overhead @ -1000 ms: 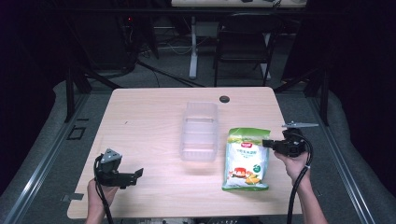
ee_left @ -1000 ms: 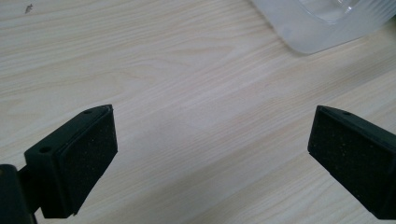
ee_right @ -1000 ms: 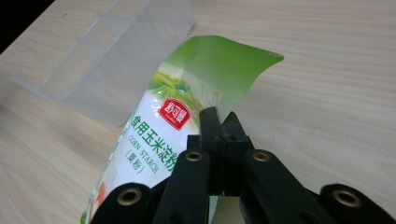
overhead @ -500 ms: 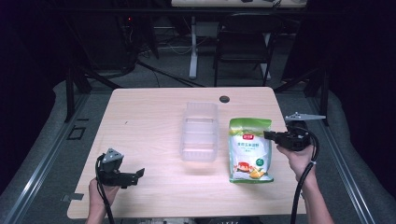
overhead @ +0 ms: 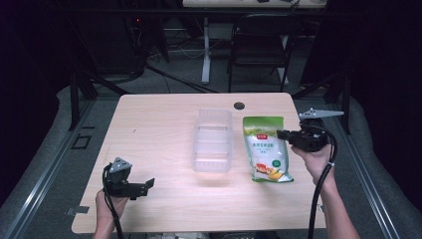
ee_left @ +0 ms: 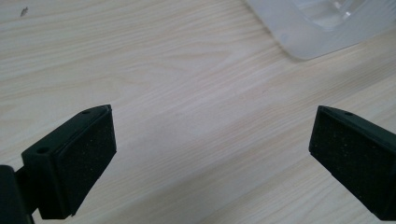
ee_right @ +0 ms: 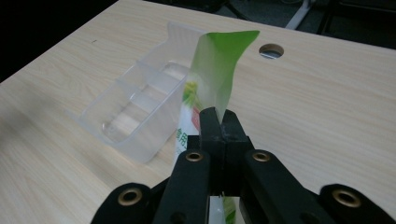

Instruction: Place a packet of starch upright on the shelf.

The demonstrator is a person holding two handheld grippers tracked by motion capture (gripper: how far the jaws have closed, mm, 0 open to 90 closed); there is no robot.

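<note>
Mid-lift of a green snack pouch (overhead: 266,148), likely bound for the clear plastic divided bin (overhead: 213,141) just beside it. Right gripper (overhead: 282,134) pinched on the pouch's edge, pouch hanging ahead of its jaws. Left gripper (overhead: 147,184) spread wide, empty, near the bin's corner. Next: swing over bin, release.

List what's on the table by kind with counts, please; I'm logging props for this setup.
Green snack bag, held by the right gripper: 1
Clear plastic bin: 1
Handheld grippers, counting the left gripper: 2
Total: 4
</note>
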